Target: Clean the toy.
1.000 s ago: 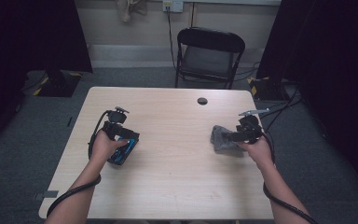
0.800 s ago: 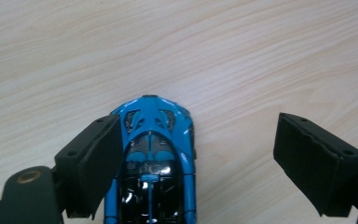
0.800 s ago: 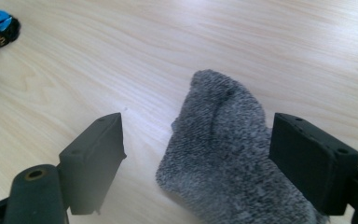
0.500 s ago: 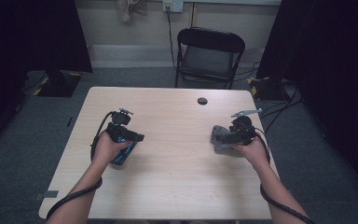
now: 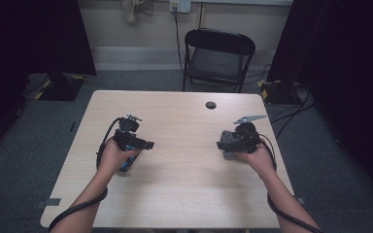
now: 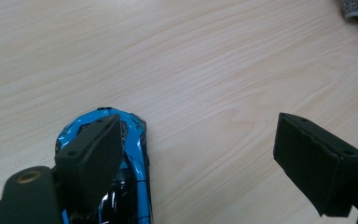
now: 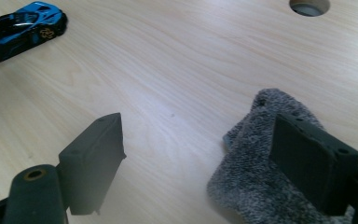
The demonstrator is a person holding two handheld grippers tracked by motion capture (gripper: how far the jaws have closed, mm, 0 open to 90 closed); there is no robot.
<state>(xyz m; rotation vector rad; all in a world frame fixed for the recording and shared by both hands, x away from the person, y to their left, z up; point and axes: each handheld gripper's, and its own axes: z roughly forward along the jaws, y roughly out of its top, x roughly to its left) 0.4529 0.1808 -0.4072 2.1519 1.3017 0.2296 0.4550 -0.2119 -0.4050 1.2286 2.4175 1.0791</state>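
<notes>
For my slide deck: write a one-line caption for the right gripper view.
Open right gripper over the table, one jaw above a grey cloth, blue toy car farther off.

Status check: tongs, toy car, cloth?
Both tongs open, left, right. Blue toy car under left, ungripped. Grey cloth under right. Nothing blocking.

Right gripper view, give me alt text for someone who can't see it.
An open gripper hangs over a pale wooden table, with a crumpled grey cloth lying under its right-hand jaw. A blue toy car sits at the far left, and a round hole in the table shows at the top edge.
</notes>
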